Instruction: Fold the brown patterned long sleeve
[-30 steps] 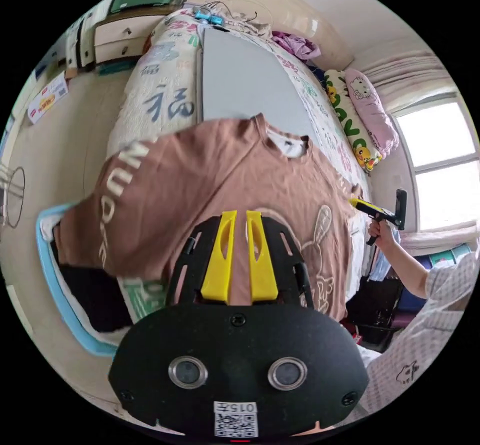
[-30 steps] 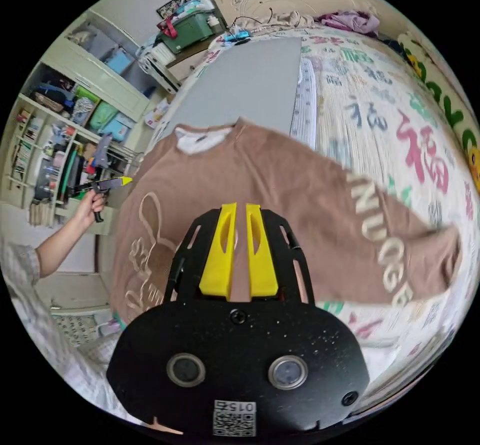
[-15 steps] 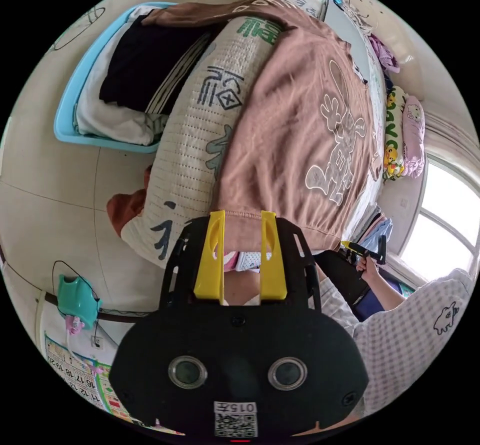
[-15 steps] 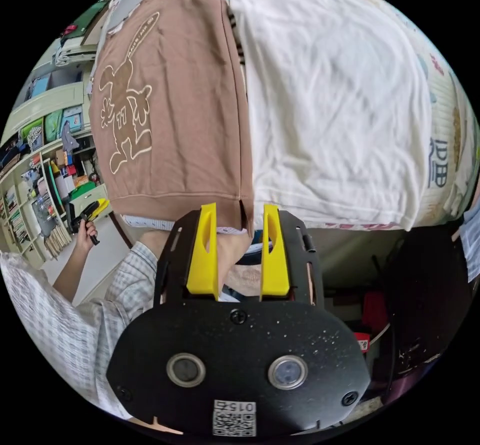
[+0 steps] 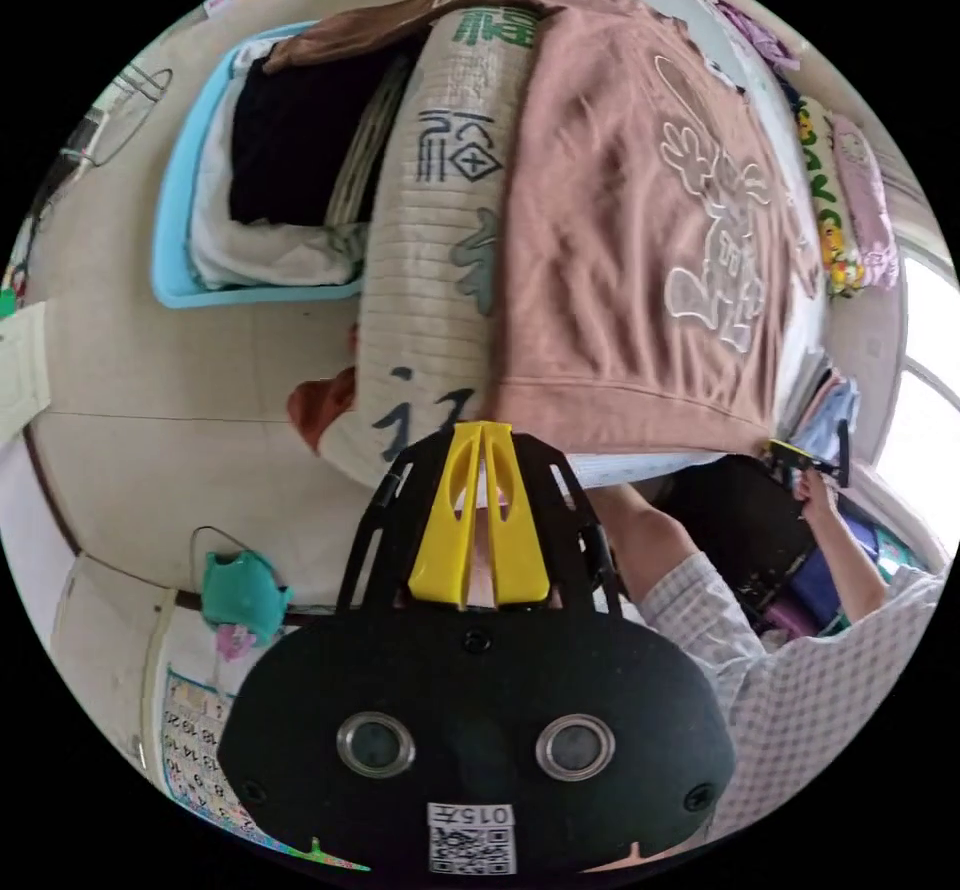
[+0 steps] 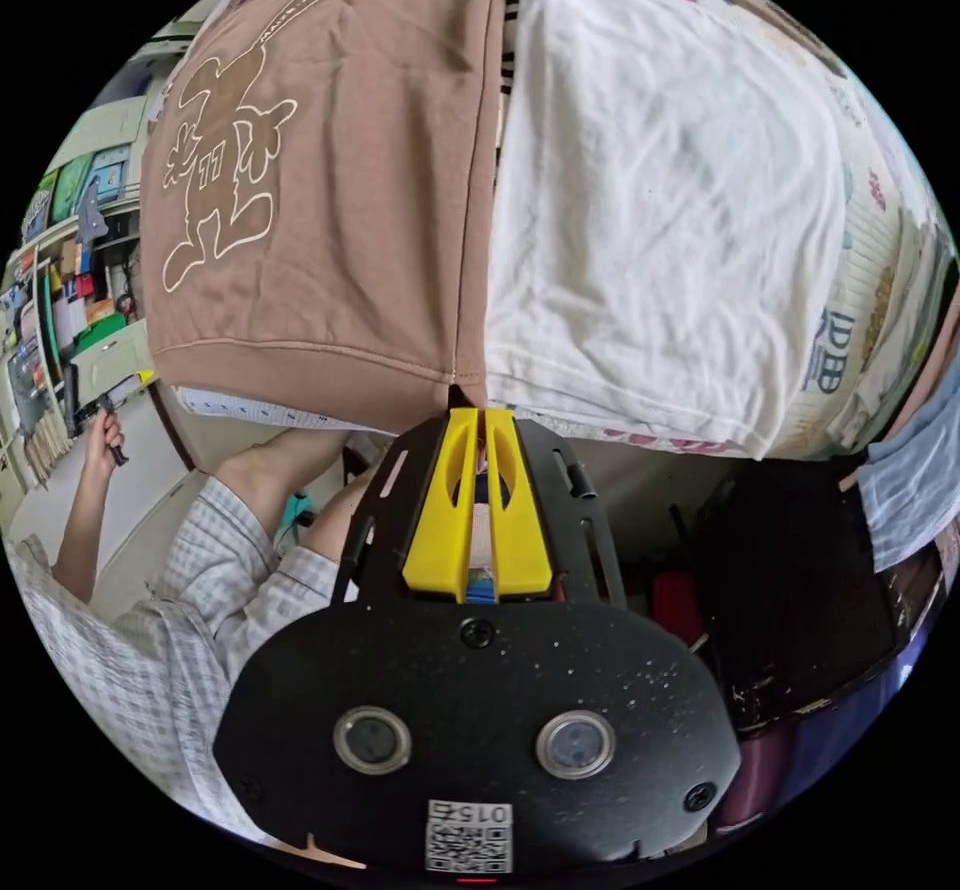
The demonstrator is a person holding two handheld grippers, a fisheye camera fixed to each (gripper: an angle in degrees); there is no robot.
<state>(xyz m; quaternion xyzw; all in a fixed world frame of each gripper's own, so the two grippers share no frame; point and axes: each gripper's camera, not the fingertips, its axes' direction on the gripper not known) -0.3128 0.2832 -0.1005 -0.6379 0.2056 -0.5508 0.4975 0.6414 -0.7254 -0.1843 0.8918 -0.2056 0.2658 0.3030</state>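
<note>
Brown long sleeve point(image 5: 610, 230) draped over bed point(image 5: 430, 260), two grippers' jaws closed

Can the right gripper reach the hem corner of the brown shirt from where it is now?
Probably yes. The right gripper, its fingers closed together, sits right below the hem corner of the brown shirt, which hangs over the bed edge. Nothing lies between them.

"11" on the brown long sleeve's point(image 6: 330, 180) rabbit print, other lettering illegible
</note>
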